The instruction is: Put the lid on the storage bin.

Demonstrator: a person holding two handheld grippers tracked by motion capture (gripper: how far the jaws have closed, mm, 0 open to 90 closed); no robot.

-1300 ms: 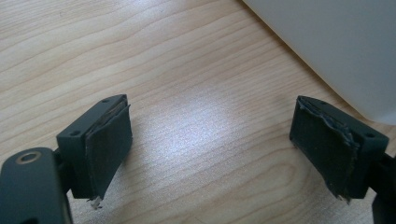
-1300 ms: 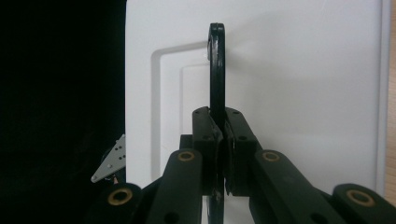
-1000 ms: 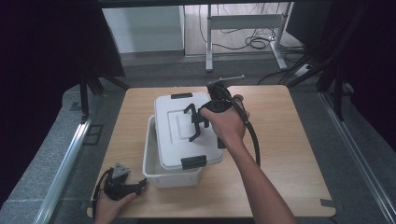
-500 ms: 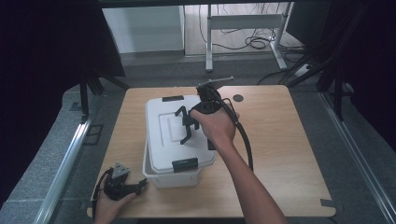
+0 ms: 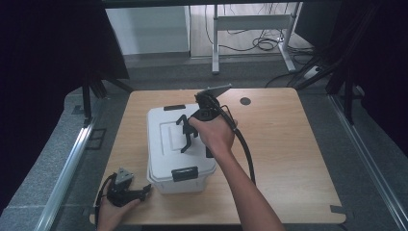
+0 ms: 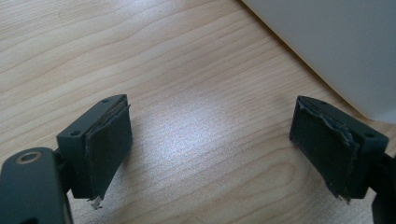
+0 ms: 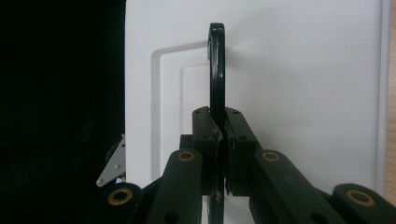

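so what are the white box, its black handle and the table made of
The white box looks like moulded plastic: smooth, matte, with rounded edges and a raised panel pressed into the lid. Its black handle seems glossy hard plastic, judging by the sheen along its thin edge, though coated metal is possible. The table shows pale wood grain, likely laminate or veneer.
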